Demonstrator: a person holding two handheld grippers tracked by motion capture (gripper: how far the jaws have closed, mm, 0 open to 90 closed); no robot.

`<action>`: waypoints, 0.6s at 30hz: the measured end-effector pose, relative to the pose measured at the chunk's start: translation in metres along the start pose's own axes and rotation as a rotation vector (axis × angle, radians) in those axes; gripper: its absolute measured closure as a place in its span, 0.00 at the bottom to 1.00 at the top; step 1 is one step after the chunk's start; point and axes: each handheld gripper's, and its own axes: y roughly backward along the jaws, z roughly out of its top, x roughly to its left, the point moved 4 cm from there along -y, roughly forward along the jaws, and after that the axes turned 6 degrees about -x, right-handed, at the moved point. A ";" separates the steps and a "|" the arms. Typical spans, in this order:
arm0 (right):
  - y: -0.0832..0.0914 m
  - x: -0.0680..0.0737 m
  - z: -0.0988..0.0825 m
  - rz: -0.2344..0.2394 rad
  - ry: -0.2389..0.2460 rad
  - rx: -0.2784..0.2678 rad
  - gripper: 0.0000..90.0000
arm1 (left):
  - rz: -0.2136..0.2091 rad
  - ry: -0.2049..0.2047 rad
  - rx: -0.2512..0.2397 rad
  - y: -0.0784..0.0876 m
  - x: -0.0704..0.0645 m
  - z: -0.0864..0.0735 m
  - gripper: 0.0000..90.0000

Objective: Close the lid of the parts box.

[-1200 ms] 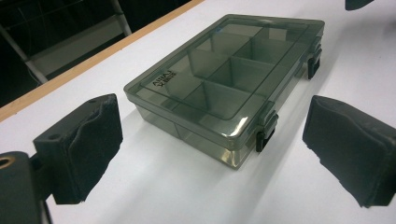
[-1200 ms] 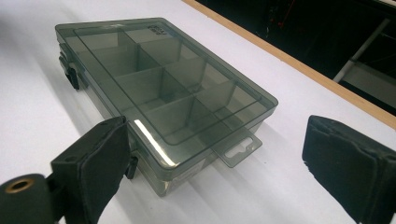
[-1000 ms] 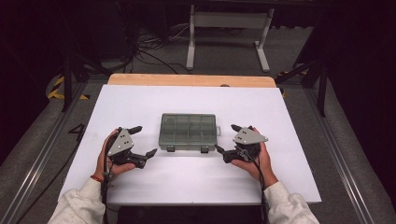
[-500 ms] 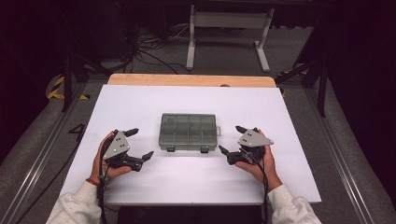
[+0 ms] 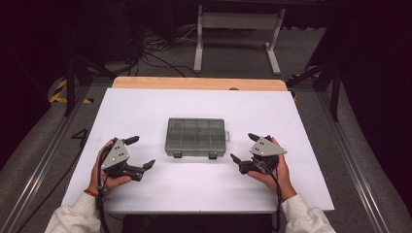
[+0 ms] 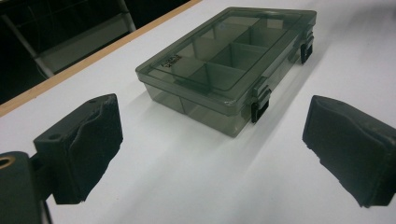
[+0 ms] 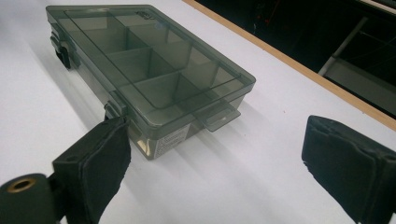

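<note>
A smoky grey clear plastic compartment box [image 5: 196, 137] lies shut at the middle of the white table, its two black latches facing the person. Its compartments look empty. My left gripper [image 5: 142, 152] rests on the table to the left of the box, open, apart from it. My right gripper [image 5: 242, 147] rests to the right of the box, open too. In the left gripper view the box [image 6: 229, 60] lies ahead beyond the open left gripper [image 6: 212, 154]. In the right gripper view the box [image 7: 140, 70] sits ahead and left of the open right gripper [image 7: 219, 158], close to its left jaw.
The white table top [image 5: 204, 194] has a wooden strip [image 5: 199, 83] along its far edge. Beyond it stand a white metal frame [image 5: 233, 29] and cables on a dark floor. Rails run along both sides of the table.
Both hands have drawn their grippers slightly back toward the near edge and outward from the box. Both stay open. The box has not moved.
</note>
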 end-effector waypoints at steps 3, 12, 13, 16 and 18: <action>0.001 0.000 -0.001 -0.003 0.001 0.002 0.10 | 0.001 0.000 0.003 0.003 0.000 -0.001 0.06; 0.010 -0.003 -0.005 -0.015 -0.003 0.000 0.10 | 0.011 0.012 0.005 0.012 0.000 -0.006 0.06; 0.010 -0.003 -0.005 -0.015 -0.004 0.000 0.10 | 0.013 0.011 0.003 0.012 0.000 -0.006 0.06; 0.012 -0.003 -0.006 -0.019 -0.001 0.001 0.10 | 0.014 0.008 0.008 0.015 0.000 -0.007 0.06; 0.014 -0.003 -0.007 -0.022 -0.001 -0.002 0.10 | 0.019 0.011 0.008 0.016 0.000 -0.008 0.06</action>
